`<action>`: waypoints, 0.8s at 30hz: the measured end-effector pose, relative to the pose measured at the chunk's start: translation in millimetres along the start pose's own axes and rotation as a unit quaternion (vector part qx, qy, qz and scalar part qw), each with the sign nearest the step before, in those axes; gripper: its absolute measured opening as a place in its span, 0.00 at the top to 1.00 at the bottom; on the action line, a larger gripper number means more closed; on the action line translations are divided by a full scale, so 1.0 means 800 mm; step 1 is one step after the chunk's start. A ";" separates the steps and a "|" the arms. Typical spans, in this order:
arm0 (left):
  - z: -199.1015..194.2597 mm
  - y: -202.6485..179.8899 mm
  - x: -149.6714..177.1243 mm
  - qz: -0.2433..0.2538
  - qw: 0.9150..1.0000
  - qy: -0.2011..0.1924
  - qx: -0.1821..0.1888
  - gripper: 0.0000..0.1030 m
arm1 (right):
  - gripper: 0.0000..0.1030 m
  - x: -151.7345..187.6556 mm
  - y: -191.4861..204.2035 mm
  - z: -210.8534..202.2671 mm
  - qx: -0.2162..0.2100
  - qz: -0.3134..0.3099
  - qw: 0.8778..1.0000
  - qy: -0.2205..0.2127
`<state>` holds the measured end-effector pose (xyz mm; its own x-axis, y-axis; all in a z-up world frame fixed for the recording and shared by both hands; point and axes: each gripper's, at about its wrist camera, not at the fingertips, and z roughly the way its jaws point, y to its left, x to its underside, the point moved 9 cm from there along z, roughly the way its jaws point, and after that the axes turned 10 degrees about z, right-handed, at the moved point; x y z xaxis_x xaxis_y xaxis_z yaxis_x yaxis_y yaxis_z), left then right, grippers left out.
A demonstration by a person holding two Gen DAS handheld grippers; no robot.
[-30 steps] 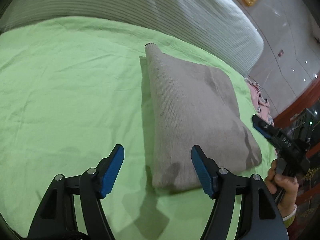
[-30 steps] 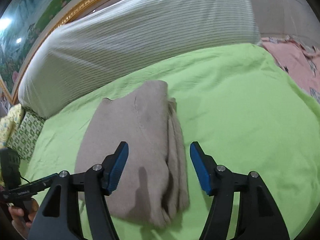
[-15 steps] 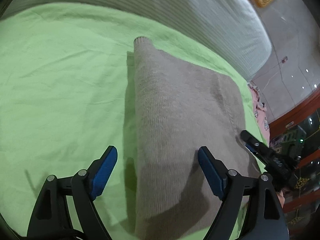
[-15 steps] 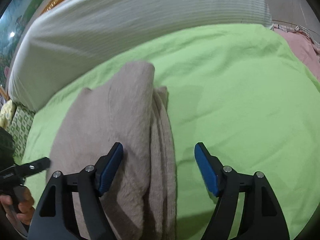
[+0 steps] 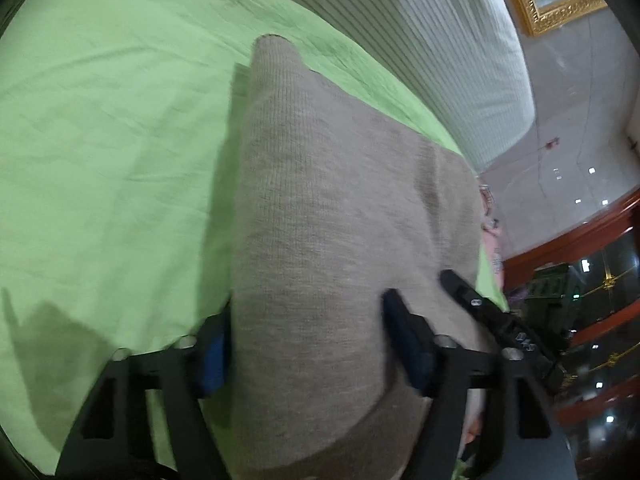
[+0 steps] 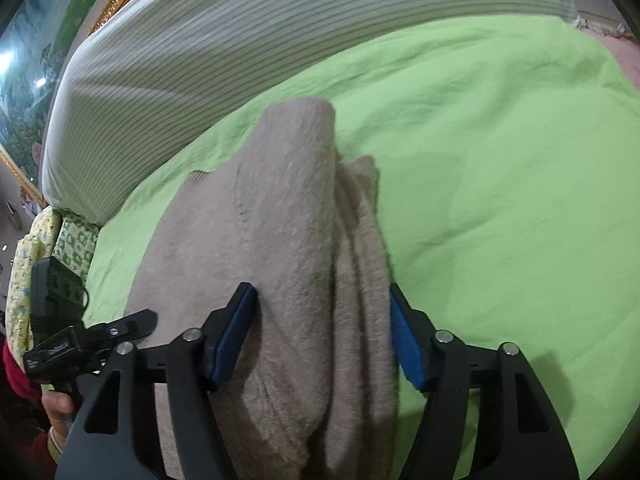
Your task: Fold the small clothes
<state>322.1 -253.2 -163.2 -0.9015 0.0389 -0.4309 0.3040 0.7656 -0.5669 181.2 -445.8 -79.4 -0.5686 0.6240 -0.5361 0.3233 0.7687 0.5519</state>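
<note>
Nearest in the left wrist view, the left gripper is set low over the near end of a folded beige knit garment, with one blue pad just beside the fabric's left fold and the other pad resting on the cloth's top surface. Its jaws have just been closing with the garment between them, though whether the pads press the fabric cannot be told through the blur. In the right wrist view, the right gripper is placed over the garment's opposite edge, where stacked layers are bunched between its blue pads. These jaws have likewise just been closing around the layers; the left pad lies against the cloth and the right pad sits at the edge of the folds, but a firm pinch cannot be confirmed. The garment is laid lengthwise on a light green bedsheet, its narrow rolled end pointed away. Beyond it, a white ribbed pillow is stretched along the head of the bed, and a gilded picture frame is seen farthest back.
</note>
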 end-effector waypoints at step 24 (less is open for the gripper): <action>-0.300 0.105 0.101 -0.006 0.989 -0.110 -0.096 0.62 | 0.71 0.181 0.261 0.018 -0.183 -0.055 0.979 0.072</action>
<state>200.8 -31.6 -77.6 -0.8094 -0.0948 -0.5796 0.2111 0.8740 -0.4378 177.0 -193.2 -51.2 -0.6945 0.4941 -0.5231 -0.0228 0.7115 0.7023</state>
